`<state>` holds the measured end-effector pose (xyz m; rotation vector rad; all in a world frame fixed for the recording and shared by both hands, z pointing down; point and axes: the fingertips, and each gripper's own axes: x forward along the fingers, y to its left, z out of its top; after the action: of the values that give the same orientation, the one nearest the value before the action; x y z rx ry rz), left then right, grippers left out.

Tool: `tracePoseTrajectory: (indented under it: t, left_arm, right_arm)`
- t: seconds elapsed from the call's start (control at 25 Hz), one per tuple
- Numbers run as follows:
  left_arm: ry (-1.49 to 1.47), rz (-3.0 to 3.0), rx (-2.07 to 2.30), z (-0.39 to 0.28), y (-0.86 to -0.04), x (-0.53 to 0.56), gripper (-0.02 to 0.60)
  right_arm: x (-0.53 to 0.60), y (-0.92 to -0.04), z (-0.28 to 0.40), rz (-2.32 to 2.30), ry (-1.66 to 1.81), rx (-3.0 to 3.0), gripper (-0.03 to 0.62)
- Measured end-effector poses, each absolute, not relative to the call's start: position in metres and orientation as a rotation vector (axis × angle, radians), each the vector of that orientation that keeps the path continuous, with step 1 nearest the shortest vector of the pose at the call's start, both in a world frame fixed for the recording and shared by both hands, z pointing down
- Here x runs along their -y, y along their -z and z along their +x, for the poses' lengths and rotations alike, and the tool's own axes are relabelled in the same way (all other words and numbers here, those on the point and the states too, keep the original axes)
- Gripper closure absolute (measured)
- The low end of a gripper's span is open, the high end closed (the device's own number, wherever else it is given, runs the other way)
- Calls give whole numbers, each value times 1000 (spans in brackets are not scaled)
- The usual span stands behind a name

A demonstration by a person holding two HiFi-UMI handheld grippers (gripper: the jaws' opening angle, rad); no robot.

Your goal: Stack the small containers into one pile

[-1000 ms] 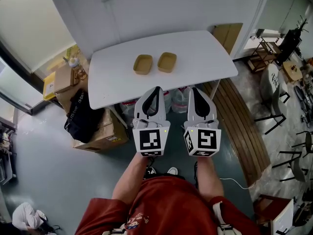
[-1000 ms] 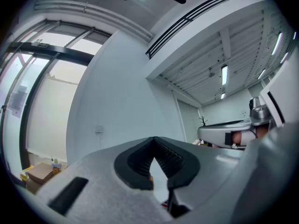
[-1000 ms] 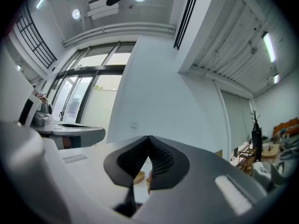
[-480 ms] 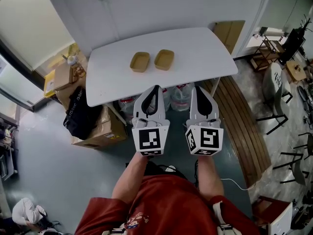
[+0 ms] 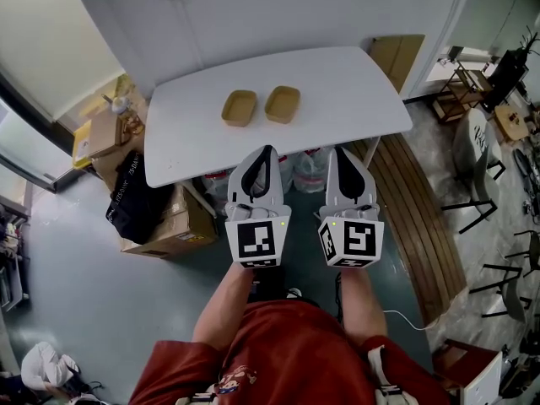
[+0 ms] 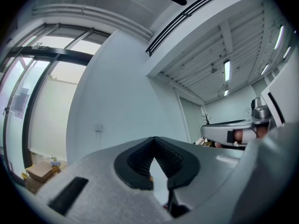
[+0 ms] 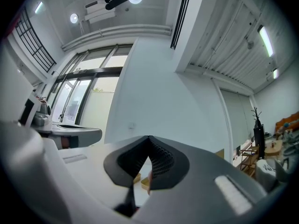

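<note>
Two small tan containers lie side by side on the white table (image 5: 354, 99) in the head view, one on the left (image 5: 240, 108) and one on the right (image 5: 283, 105). Both are empty and apart from each other. My left gripper (image 5: 267, 152) and right gripper (image 5: 342, 152) are held side by side short of the table's near edge, both shut with nothing between the jaws. In the right gripper view the containers (image 7: 145, 181) peek through below the shut jaws (image 7: 148, 139). The left gripper view shows its shut jaws (image 6: 154, 140) against a white wall.
Cardboard boxes (image 5: 173, 226) and a black bag (image 5: 131, 197) stand on the floor at the table's left. Plastic bags (image 5: 308, 171) sit under the table. A wooden slatted strip (image 5: 422, 218) runs along the right, with chairs (image 5: 498, 226) beyond. A white wall backs the table.
Both grippers have crept forward toward the table together, still shut. The containers have not moved on the table.
</note>
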<state>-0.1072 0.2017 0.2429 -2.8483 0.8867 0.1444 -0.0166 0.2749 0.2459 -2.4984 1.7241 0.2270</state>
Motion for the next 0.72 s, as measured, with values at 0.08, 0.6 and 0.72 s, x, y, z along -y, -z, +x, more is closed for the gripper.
tracePoseTrajectory:
  t: [0.08, 0.6, 0.72]
  left_arm:
    - [-152, -2857, -891, -104, -244, -187, 580]
    - [-180, -2862, -961, -89, -237, -56, 580]
    - [-186, -2858, -972, -88, -237, -24, 578]
  right_arm:
    - [-261, -246, -14, -2501, -231, -1734, 595]
    - [-126, -238, 0, -2483, -248, -1827, 595]
    - [-94, -237, 4, -2492, -244, -1825, 595]
